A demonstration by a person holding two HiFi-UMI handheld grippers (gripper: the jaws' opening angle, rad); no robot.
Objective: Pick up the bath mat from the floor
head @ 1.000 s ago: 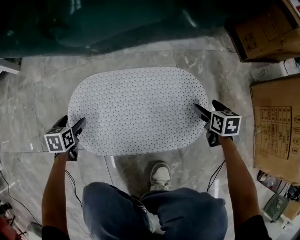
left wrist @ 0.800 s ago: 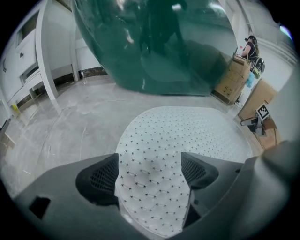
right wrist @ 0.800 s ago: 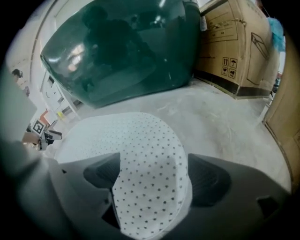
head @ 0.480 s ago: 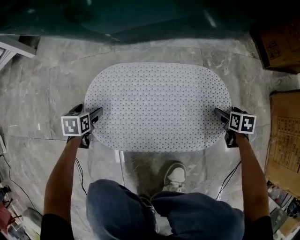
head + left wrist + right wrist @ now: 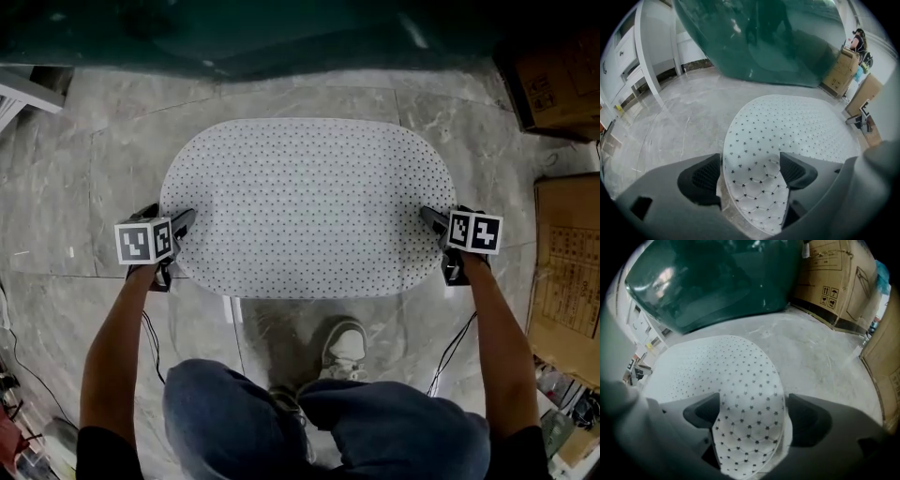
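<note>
The white oval bath mat [image 5: 309,206], dotted with small dark holes, lies flat on the grey marble floor. My left gripper [image 5: 178,247] is at its left end and my right gripper [image 5: 437,246] at its right end. In the left gripper view the mat's rounded end [image 5: 752,187] sits between the jaws of the left gripper [image 5: 751,171], which are wide and closing. In the right gripper view the other end [image 5: 750,427] sits the same way in the right gripper [image 5: 752,416], whose jaws are also closing. Neither pair of pads visibly presses the mat.
A dark green tub [image 5: 281,37] stands just beyond the mat. Cardboard boxes stand at the right [image 5: 567,253] and far right corner [image 5: 553,66]. White furniture [image 5: 28,94] is at the far left. The person's shoe [image 5: 345,345] and knees are just behind the mat's near edge.
Both grippers have slid onto the mat's two ends, so its edge now sits between each pair of jaws. The mat has stayed flat on the floor.
</note>
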